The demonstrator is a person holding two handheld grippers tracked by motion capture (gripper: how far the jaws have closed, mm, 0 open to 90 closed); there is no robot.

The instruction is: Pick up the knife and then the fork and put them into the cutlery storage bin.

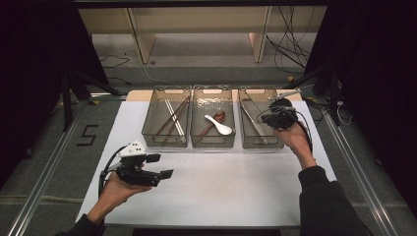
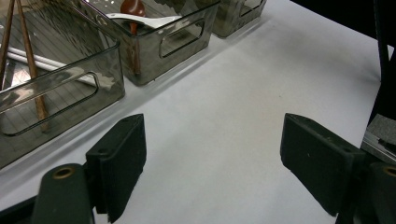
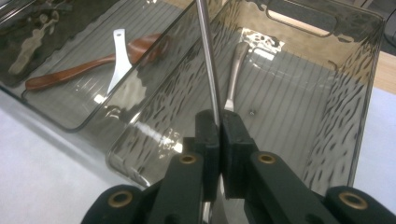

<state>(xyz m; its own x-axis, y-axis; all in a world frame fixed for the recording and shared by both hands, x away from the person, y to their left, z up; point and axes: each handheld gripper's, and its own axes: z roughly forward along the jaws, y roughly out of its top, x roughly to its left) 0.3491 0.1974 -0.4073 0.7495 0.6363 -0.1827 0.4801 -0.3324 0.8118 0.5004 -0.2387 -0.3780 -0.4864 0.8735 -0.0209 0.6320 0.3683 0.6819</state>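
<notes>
Three clear grey bins stand in a row at the back of the white table. The left bin holds brown and white chopsticks. In the middle bin lie a wooden spoon and a white spoon. My right gripper hovers over the right bin, shut on a thin metal utensil whose shaft rises from the jaws. Another metal utensil lies on that bin's floor. My left gripper is open over the table's front left, nothing between its jaws.
Bare white table spreads in front of the bins. Wooden shelf legs and loose cables lie on the floor beyond the table. A metal rail runs along the left side.
</notes>
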